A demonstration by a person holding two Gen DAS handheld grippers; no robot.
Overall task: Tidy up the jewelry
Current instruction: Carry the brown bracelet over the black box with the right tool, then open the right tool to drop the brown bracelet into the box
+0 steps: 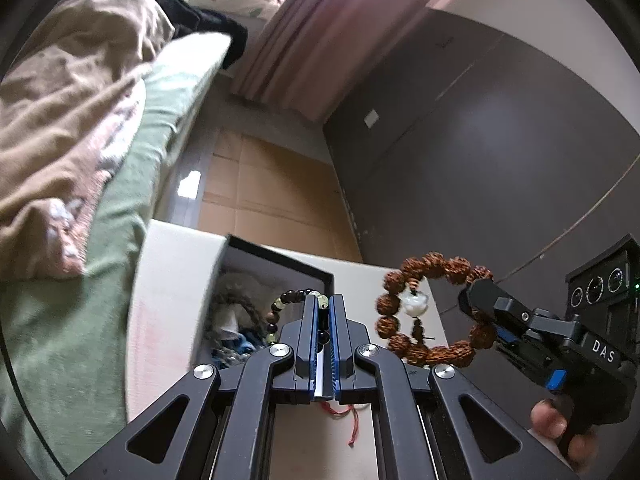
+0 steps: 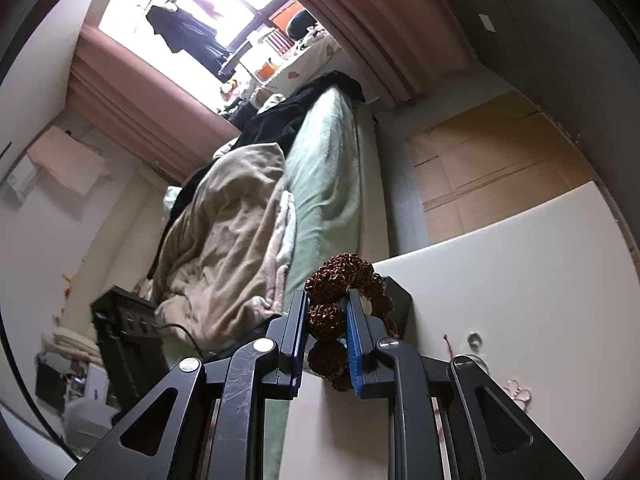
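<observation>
Left wrist view rides low over the white table (image 1: 168, 264), looking forward along closed fingers past the open box (image 1: 276, 264) toward floor, curtain (image 1: 304, 40) and dark wall; the bed (image 1: 120, 184) runs up its left side. Right wrist view is tilted, close above the table (image 2: 520, 264), facing the bed (image 2: 328, 168) and bright window (image 2: 208, 4). Both share table, bed and curtain (image 2: 384, 28), and the left view catches the right gripper (image 1: 476, 300) at right.

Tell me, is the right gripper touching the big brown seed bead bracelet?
Touching. The right wrist view shows the right gripper with both blue pads pressed against beads of the brown seed bracelet, no gap either side.
</observation>
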